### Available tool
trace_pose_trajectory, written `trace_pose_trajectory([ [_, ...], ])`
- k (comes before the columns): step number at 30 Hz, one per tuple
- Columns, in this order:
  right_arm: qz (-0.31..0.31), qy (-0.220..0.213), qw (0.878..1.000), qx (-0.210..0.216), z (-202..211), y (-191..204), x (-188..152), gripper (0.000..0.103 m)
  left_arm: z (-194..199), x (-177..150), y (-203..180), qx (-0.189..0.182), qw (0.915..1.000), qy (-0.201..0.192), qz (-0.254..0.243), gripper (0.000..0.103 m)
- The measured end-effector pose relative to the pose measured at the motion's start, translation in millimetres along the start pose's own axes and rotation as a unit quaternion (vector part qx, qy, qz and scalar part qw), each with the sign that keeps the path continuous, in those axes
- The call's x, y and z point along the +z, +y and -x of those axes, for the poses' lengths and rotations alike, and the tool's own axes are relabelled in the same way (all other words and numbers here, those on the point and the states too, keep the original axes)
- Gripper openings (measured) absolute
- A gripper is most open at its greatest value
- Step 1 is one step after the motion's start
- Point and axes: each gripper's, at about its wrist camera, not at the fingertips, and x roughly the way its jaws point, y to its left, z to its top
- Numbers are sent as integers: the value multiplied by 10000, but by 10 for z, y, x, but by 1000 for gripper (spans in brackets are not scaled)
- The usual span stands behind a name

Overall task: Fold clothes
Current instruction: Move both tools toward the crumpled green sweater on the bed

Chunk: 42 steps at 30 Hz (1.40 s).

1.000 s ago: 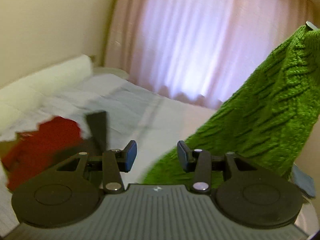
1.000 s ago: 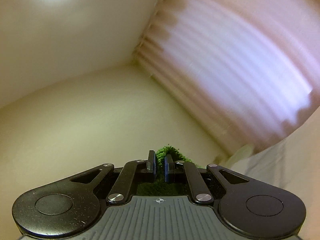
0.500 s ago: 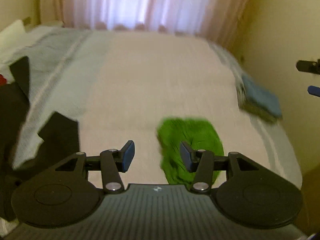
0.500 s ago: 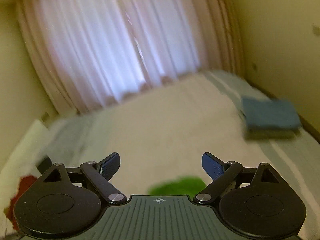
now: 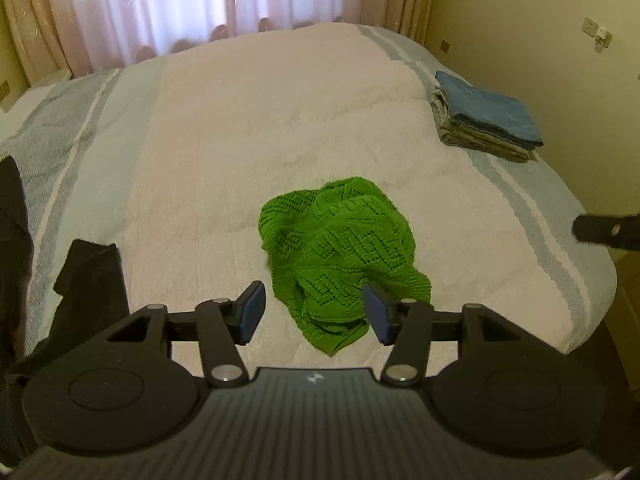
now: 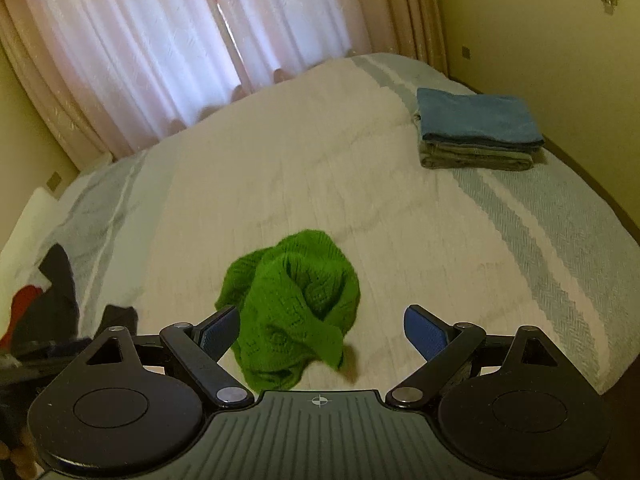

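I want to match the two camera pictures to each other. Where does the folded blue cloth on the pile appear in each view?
Left wrist view: the folded blue cloth lies top of the pile at the upper right, near the bed's right edge.
Right wrist view: the folded blue cloth is again at the upper right, seen more from the side.
Shared landmark: the crumpled green knit sweater on the bed, in the lower centre of both views.

Open-knit green sweater [image 5: 340, 252] lies crumpled on a matt, nubbly bedspread [image 5: 240, 128].
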Motion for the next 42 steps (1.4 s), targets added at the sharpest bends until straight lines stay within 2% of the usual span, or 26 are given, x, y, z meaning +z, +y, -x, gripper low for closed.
trace_pose_trajectory([
  [9,219,377,9991,12,-262,338,-340,92,134,-98,155,124,9998,-51,-122,55],
  [22,7,563,9982,-185,-76,774,-796,92,366,-247,562,-63,9992,-8,-397,57],
  [36,-305,800,9950,-520,-78,909,-1353,92,309,-614,814,-251,9971,275,-664,59],
  [42,-367,866,9937,-605,-97,830,-1361,92,225,-706,853,-246,9966,433,-663,59],
])
